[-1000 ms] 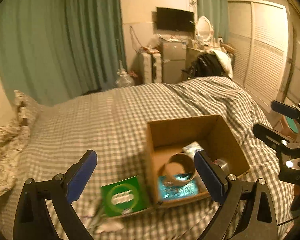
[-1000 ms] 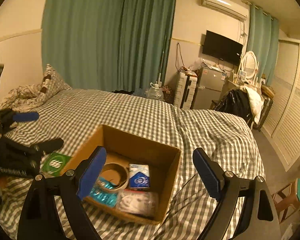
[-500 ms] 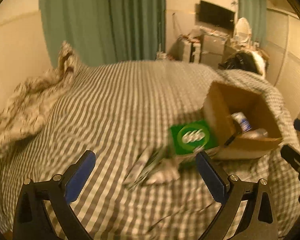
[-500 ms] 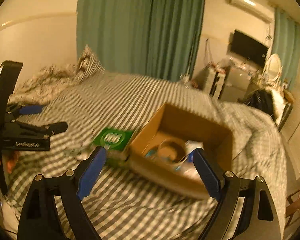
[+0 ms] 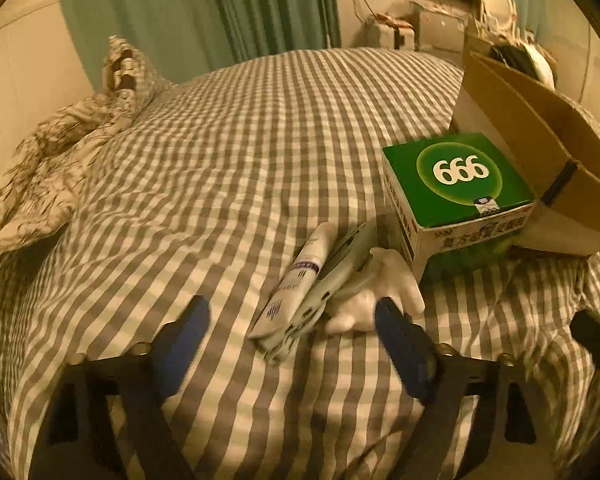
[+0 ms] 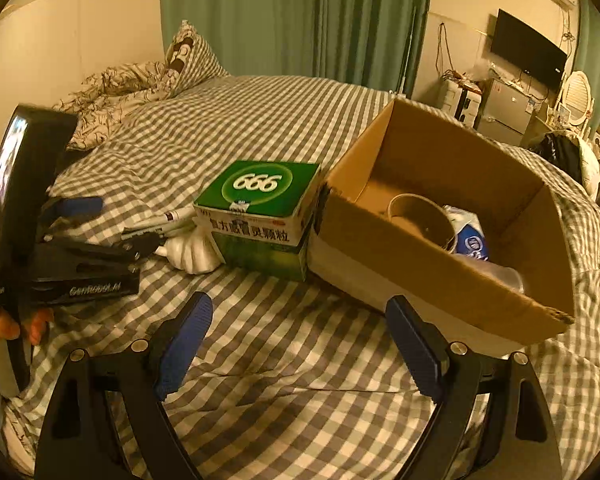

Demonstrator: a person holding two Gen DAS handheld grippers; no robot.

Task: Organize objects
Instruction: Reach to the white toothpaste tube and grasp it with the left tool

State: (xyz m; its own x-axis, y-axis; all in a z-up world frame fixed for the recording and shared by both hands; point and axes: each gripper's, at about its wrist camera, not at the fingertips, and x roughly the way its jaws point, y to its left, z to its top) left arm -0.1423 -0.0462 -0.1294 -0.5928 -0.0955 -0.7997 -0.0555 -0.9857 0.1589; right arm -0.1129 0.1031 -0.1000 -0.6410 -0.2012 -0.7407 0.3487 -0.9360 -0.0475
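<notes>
**Box half filled, three things on the bed beside it**

I hold a hand-held gripper in each hand over the checked bed [image 6: 284,112]. My left hand-held gripper [image 5: 292,340] points down at a small heap on the cover: a white tube [image 5: 296,280], a grey flat thing [image 5: 336,276] that I cannot name lying against it, and a white crumpled piece [image 5: 380,288] touching both. Its jaws are closing; the near end of the tube lies between the blue pads [image 5: 400,344], which are not pressing on it.

My right hand-held gripper [image 6: 300,344] is spread, with only bed cover between its pads.

The cardboard box [image 6: 452,280] stands open on the bed. In it I see a roll of tape [image 6: 420,216] leaning against the near wall, a blue and white packet [image 6: 472,240] just beside the roll, and something clear [image 6: 508,276] at the near right corner. The rest of the floor is hidden by the wall.

A green carton [image 6: 260,200] marked 666 stands outside the box, touching its left wall, closed. The heap lies just left of the carton, the crumpled piece against its base
</notes>
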